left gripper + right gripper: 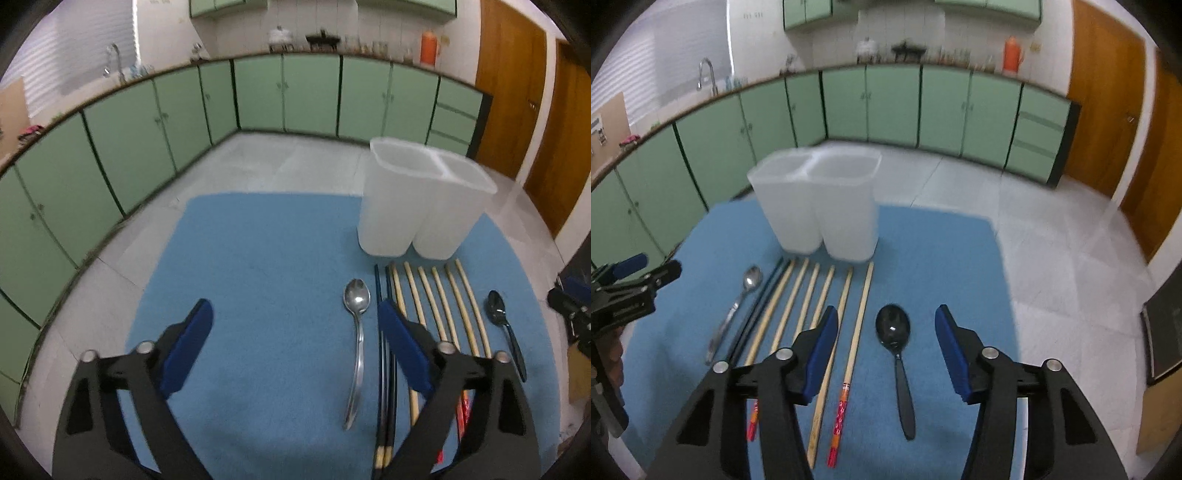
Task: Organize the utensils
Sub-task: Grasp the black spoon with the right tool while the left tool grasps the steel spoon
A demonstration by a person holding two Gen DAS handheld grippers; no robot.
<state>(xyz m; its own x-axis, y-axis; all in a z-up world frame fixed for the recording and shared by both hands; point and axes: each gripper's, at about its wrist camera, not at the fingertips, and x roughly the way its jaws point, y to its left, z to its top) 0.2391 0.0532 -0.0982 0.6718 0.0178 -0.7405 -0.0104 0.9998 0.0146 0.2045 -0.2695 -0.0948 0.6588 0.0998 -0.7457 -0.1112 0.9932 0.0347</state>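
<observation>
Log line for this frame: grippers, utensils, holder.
left gripper open, over metal spoon | right gripper open, over black spoon | chopsticks on mat | holder upright

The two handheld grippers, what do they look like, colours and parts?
Both look alike. The left gripper and right gripper each have a black plastic frame with triangular cut-outs, round silver pivot pins, and two angled fingers faced with dark blue pads. No cables, markings or sleeves show.
</observation>
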